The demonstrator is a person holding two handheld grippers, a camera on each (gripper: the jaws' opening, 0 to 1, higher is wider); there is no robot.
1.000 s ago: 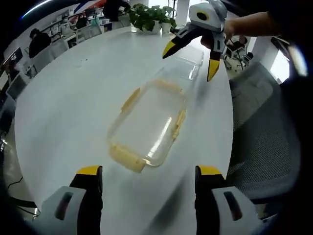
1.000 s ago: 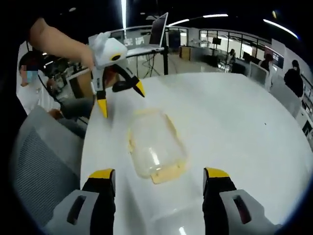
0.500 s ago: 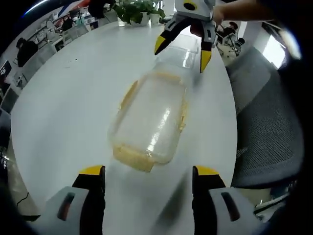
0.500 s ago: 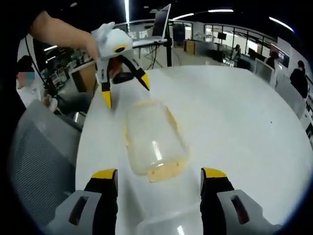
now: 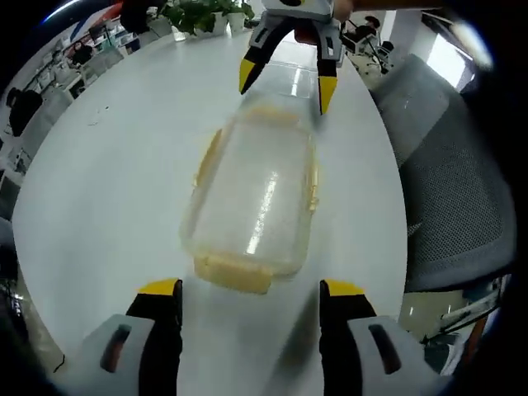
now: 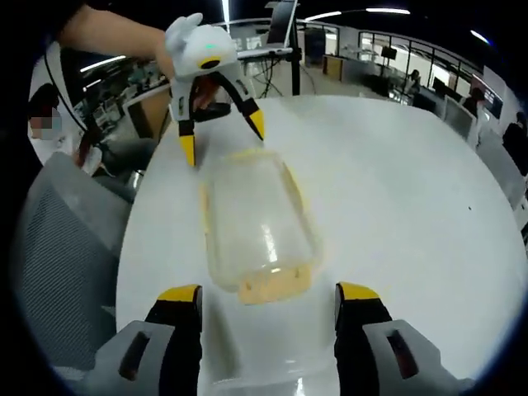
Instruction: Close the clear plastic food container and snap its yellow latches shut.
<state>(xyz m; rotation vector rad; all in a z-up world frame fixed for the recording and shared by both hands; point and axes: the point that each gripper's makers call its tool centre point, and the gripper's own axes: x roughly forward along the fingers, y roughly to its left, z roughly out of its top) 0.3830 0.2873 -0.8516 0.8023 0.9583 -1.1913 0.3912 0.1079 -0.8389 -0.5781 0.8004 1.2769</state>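
Clear container (image 5: pixel 252 198) flat on white desk (image 5: pixel 107 165), long axis running from left claw (image 5: pixel 249 290) to right claw (image 5: pixel 285 76). Yellow latch (image 5: pixel 233 275) on near short end, more along both long sides. Both claws spread, gripping nothing, one off each end. Left gripper view: potted plants (image 5: pixel 194 14), grey chair (image 5: pixel 450 173). Right gripper view: laptop (image 6: pixel 280 18), seated person (image 6: pixel 49 124).
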